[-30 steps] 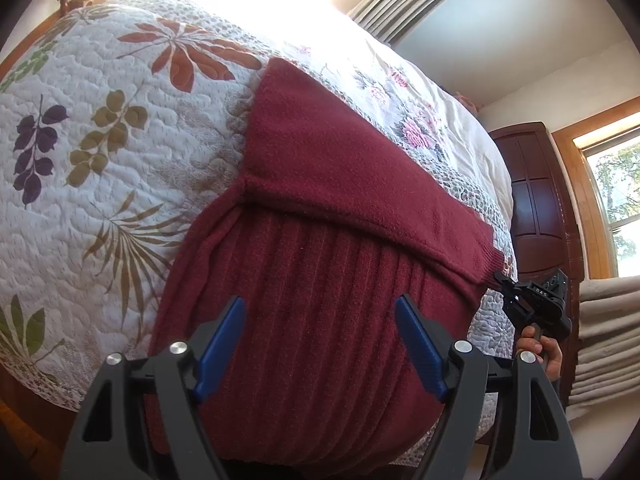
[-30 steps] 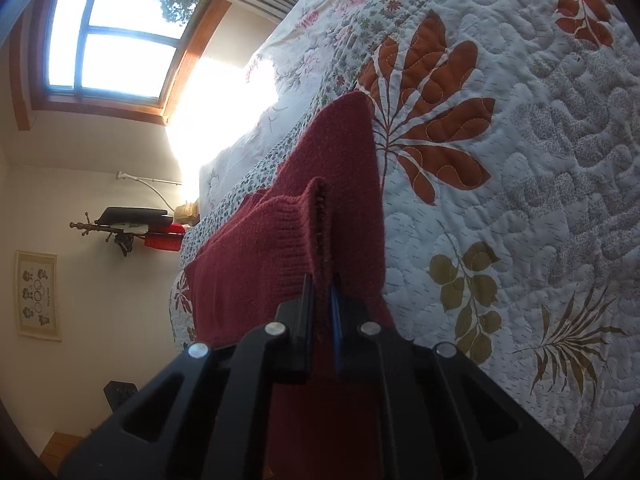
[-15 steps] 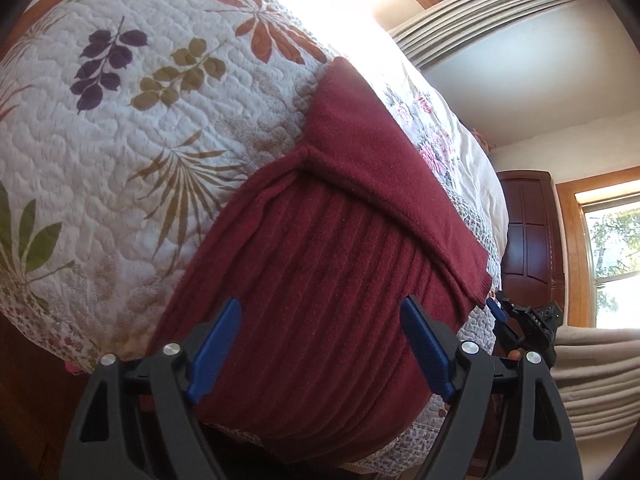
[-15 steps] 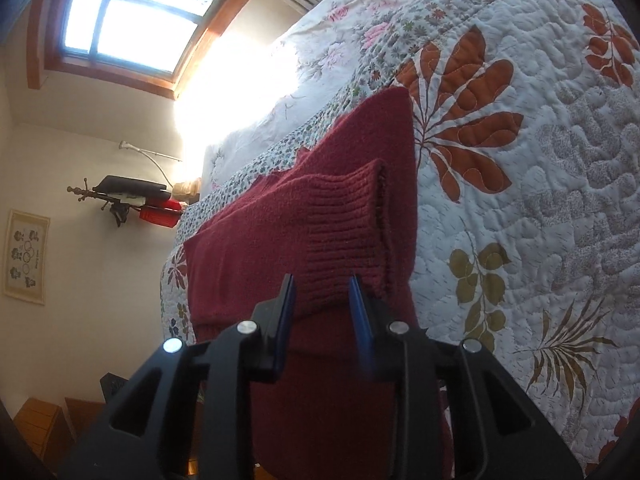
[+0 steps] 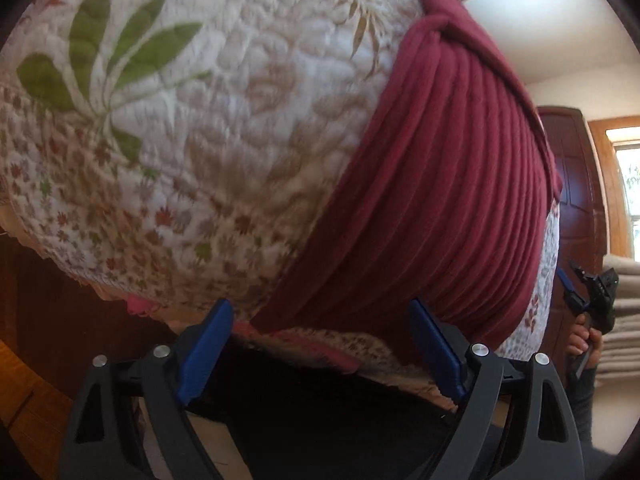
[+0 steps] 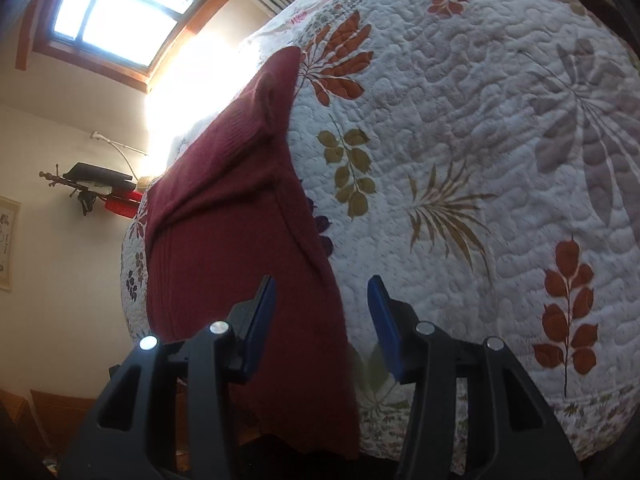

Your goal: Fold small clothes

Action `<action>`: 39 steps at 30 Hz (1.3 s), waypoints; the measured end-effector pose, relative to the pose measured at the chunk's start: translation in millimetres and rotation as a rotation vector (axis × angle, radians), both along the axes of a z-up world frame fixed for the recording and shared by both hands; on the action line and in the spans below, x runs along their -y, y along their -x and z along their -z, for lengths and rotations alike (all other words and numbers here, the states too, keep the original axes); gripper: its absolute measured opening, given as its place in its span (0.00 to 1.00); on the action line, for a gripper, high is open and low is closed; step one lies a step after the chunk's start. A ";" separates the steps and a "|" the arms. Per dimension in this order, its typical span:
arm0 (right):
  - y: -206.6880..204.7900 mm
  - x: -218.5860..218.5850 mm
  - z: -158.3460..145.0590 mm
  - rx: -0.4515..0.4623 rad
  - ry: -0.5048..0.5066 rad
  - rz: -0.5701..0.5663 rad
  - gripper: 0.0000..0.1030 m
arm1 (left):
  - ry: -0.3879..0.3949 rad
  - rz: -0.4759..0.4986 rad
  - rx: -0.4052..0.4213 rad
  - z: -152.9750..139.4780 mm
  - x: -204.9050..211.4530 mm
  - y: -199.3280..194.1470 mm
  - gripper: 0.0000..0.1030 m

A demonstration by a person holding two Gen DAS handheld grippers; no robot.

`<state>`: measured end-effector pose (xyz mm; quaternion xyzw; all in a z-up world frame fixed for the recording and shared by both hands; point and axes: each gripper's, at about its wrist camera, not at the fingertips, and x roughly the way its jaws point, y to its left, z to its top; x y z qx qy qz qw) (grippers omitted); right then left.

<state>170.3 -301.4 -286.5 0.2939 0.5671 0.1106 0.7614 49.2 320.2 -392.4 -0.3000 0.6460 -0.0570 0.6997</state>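
Note:
A dark red ribbed sweater (image 5: 432, 184) lies on the quilted bed, its hem hanging over the bed's near edge and a sleeve folded across its upper part. My left gripper (image 5: 320, 344) is open, low at the bed edge just below the hem's left corner, with nothing between its blue pads. In the right wrist view the sweater (image 6: 240, 232) runs up the left half of the bed. My right gripper (image 6: 322, 320) is open, straddling the sweater's right edge near the hem. The right gripper (image 5: 588, 288) also shows at the far right of the left wrist view, held by a hand.
The white quilt (image 6: 480, 140) with leaf prints covers the bed. A dark wooden door (image 5: 576, 184) stands beyond the bed. A window (image 6: 116, 12) and a wall shelf with a red item (image 6: 104, 188) are on the far side. Wooden floor (image 5: 24, 392) lies below.
The right gripper opened and let go of the sleeve cuff, which now lies folded on the sweater. Both grippers dropped down to the hem at the bed's edge.

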 end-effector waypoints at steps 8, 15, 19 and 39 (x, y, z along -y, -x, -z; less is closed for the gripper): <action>112.1 -30.2 6.2 -0.117 -0.075 0.152 0.47 | 0.076 0.135 0.036 56.2 12.5 -9.4 0.86; 164.4 -59.5 -14.5 -0.098 -0.052 0.181 0.47 | 0.158 0.166 0.018 74.1 21.2 -18.2 0.66; 187.3 -62.7 -14.5 -0.089 -0.059 0.218 0.47 | 0.206 0.148 -0.015 73.6 17.4 -13.6 0.07; 257.0 -85.2 125.1 -0.200 -0.425 0.421 0.60 | 0.644 -0.073 0.074 -53.3 -22.9 27.0 0.06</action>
